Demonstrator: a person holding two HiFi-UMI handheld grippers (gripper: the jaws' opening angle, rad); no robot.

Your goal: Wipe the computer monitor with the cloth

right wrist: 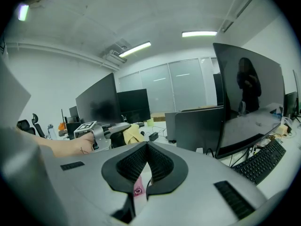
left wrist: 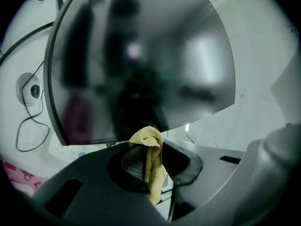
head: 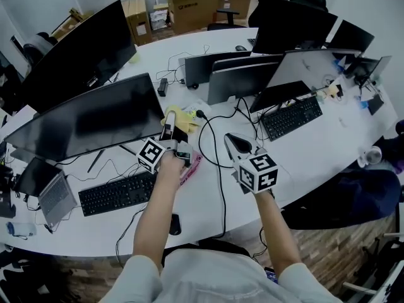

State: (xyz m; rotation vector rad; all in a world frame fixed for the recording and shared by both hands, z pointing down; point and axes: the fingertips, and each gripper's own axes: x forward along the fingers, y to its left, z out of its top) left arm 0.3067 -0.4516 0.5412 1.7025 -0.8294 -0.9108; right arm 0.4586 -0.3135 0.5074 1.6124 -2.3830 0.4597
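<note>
A yellow cloth (head: 181, 116) is pinched in my left gripper (head: 169, 124), which is shut on it by the right end of the wide curved monitor (head: 88, 124). In the left gripper view the cloth (left wrist: 151, 157) hangs folded between the jaws of the left gripper (left wrist: 149, 163), just below the monitor's dark screen (left wrist: 141, 65); I cannot tell if it touches. My right gripper (head: 235, 145) hovers over the desk to the right, shut on nothing. The right gripper view shows its own jaws closed (right wrist: 146, 146), with the left gripper (right wrist: 110, 130) and cloth (right wrist: 133, 133) off to the left.
A black keyboard (head: 117, 193) and mouse (head: 175, 224) lie near the desk's front edge, a pink item (head: 191, 167) beside my left hand. Black cables (head: 218, 169) cross the white desk (head: 315, 156). More monitors (head: 243, 77) and a second keyboard (head: 291, 117) stand to the right.
</note>
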